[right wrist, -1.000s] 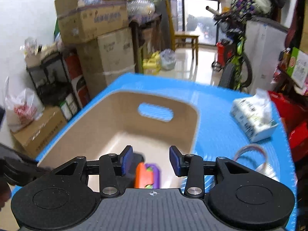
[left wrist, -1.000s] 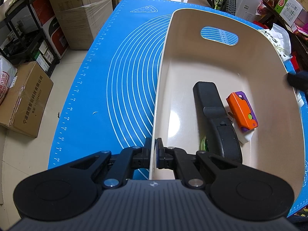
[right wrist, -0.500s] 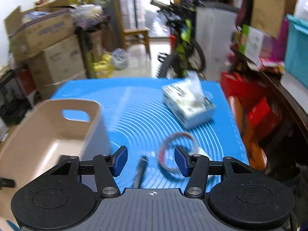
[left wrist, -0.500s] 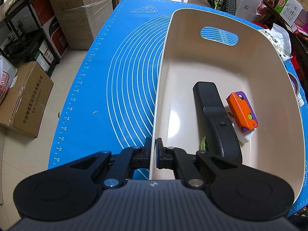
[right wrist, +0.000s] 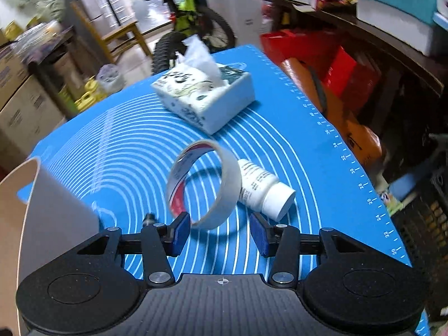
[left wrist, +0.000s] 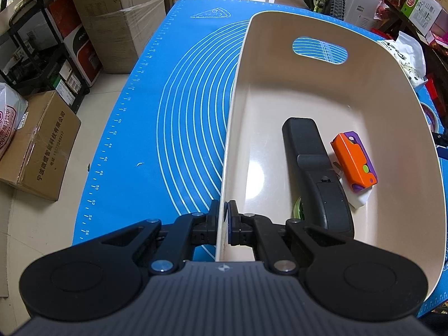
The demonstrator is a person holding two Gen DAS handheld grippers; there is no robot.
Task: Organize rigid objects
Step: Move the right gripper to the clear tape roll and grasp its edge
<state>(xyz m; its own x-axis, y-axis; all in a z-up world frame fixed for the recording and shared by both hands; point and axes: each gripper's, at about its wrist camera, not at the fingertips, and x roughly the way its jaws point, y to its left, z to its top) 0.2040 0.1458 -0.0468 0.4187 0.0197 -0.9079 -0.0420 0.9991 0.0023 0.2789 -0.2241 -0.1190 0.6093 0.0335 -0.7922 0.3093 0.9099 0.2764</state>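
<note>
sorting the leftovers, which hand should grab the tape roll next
Right. The right gripper hangs open just short of the tape roll, while the left gripper is clamped on the bin wall, steadying it.

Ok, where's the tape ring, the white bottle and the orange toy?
tape ring (right wrist: 227, 173): right wrist view, outer band.
white bottle (right wrist: 261, 186): right wrist view, labelled side.
orange toy (left wrist: 353, 161): left wrist view, orange top face.

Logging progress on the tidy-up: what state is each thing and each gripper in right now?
Bin: upright, partly filled.
Black handle: lying in the bin.
Orange toy: lying in the bin.
Tape ring: on the mat, tilted against the bottle.
Bottle: on its side, capped.
Tissue box: open, tissue sticking out.
Left gripper: shut on the bin's wall.
Right gripper: open, just been closing, holding nothing.
</note>
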